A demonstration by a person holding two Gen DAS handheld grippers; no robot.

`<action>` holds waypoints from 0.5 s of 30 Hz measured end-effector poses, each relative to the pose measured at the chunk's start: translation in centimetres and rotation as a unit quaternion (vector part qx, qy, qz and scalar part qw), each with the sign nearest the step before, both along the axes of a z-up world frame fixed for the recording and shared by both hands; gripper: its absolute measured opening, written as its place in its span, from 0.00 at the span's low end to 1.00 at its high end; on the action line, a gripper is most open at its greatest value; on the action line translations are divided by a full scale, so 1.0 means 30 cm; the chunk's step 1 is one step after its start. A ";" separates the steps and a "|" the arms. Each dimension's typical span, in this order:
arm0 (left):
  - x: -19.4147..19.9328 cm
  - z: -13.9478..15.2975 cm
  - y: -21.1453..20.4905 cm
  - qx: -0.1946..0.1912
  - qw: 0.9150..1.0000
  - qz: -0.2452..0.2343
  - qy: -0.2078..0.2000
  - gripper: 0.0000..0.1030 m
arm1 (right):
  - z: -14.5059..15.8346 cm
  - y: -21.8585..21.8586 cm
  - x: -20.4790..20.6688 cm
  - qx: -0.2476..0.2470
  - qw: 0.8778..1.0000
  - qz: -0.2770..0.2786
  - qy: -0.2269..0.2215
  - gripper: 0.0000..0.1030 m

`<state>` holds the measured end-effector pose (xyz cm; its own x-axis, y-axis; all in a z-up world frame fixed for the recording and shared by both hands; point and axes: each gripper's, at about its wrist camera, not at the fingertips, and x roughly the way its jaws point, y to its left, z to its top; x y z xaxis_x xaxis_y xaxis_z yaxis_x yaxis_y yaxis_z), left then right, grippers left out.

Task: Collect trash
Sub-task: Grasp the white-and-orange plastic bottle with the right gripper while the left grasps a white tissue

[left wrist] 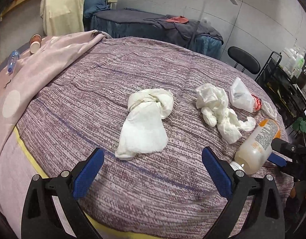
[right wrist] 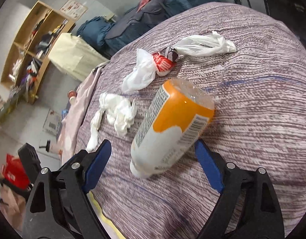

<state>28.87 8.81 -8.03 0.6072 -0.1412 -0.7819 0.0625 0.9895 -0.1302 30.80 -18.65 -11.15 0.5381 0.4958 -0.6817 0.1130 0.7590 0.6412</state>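
Room: a bed covered by a mauve striped blanket (left wrist: 133,75), a second bed in blue covers (left wrist: 133,23) behind it, a wooden shelf (right wrist: 25,45) against the wall. I read the left wrist view first. Left gripper (left wrist: 153,171) hangs over the blanket with its jaws spread wide and nothing between them. A knotted white cloth bundle (left wrist: 145,123) lies just beyond it at 12 o'clock; a crumpled tissue wad (left wrist: 218,109) sits at 2 o'clock, with a white plastic bag (left wrist: 240,95) beyond that. On the right wrist view, I see the right gripper (right wrist: 153,163) wide apart around the cap end of an orange-labelled bottle (right wrist: 172,127) lying on the blanket; whether the pads touch it I cannot tell. A paper cup (left wrist: 35,43) lies at 10 o'clock.
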 end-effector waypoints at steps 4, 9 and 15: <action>0.089 -0.021 -0.012 0.009 1.000 -0.001 0.015 0.93 | -0.041 0.008 0.051 0.027 0.999 -0.027 0.026 0.78; 0.196 -0.067 -0.018 0.030 0.999 0.003 0.042 0.78 | -0.076 0.017 0.096 0.037 0.998 -0.043 0.035 0.64; 0.210 -0.068 -0.023 0.030 0.999 0.002 0.033 0.46 | -0.072 0.041 0.105 0.049 0.998 -0.028 0.021 0.63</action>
<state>35.17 8.12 -10.08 0.5542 -0.0904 -0.8274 0.0513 0.9959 -0.0745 33.94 -17.41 -13.30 0.5392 0.5311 -0.6536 0.1821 0.6843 0.7061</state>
